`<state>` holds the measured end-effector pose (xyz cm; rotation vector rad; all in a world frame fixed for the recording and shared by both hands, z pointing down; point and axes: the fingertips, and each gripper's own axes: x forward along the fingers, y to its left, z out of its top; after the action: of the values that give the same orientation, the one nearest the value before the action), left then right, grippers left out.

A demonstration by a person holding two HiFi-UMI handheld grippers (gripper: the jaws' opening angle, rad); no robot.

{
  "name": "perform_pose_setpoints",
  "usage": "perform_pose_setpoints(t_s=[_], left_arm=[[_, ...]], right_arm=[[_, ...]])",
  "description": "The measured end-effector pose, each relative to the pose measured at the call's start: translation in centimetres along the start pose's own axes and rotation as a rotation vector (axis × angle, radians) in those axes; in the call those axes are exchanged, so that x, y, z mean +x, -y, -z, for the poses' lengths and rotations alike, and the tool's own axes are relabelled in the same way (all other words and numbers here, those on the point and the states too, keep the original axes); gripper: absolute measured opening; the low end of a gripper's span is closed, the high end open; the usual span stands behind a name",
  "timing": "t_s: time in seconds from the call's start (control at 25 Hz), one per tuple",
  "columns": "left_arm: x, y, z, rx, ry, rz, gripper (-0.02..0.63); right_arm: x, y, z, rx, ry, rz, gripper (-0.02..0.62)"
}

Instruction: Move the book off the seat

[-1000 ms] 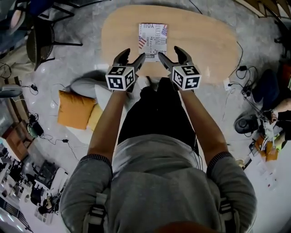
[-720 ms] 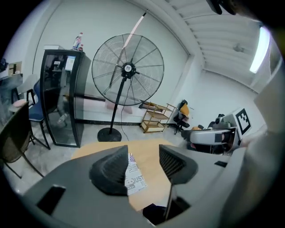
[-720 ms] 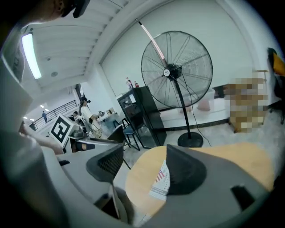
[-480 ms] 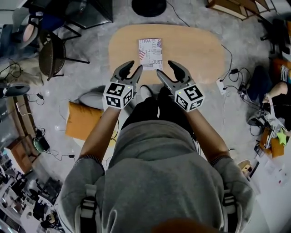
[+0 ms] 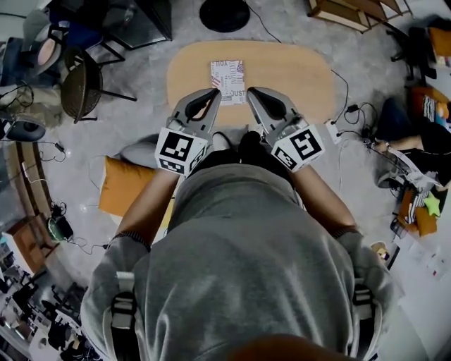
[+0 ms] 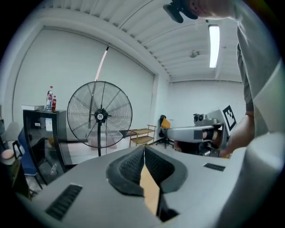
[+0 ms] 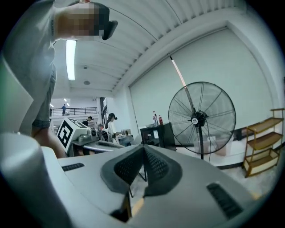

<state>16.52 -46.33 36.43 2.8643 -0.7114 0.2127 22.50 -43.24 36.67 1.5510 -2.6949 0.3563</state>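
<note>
A book (image 5: 227, 72) with a white printed cover lies flat on the oval wooden seat (image 5: 289, 70), near its far edge, in the head view. My left gripper (image 5: 214, 92) and right gripper (image 5: 251, 91) are held side by side, well above the seat's near edge and short of the book. Both are shut with nothing between the pads. In the left gripper view the left gripper (image 6: 144, 150) points level into the room, pads pressed together. The right gripper (image 7: 143, 149) points the same way in its own view. Neither gripper view shows the book.
A large standing fan (image 6: 99, 116) stands beyond the seat, its round base (image 5: 224, 14) on the floor. An orange cushion (image 5: 125, 187) lies on the floor at left beside a black chair (image 5: 81, 81). Cables and a power strip (image 5: 331, 130) lie at right, near a seated person (image 5: 416, 141).
Both grippers' jaws have gone from wide open to shut, empty. The head camera has risen, so the seat and book look smaller and farther. The book has not moved.
</note>
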Motion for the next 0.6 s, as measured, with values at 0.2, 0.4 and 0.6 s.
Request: perform_pose_setpoints(t_s=[0.2, 0.4, 0.6], left_arm=[[-1.1, 1.1, -4.7, 0.060, 0.122, 0.026, 0.015], [-2.5, 1.5, -8.9, 0.135, 0.208, 0.011, 0.015], [-2.8, 2.6, -10.8, 0.139, 0.247, 0.008, 0.015]], right_arm=[[-1.4, -1.6, -3.9, -0.061, 0.046, -0.028, 0.006], [-1.9, -2.7, -7.6, -0.145, 0.073, -0.028, 0.006], [-2.8, -2.9, -9.4, -0.173, 0.103, -0.023, 0.006]])
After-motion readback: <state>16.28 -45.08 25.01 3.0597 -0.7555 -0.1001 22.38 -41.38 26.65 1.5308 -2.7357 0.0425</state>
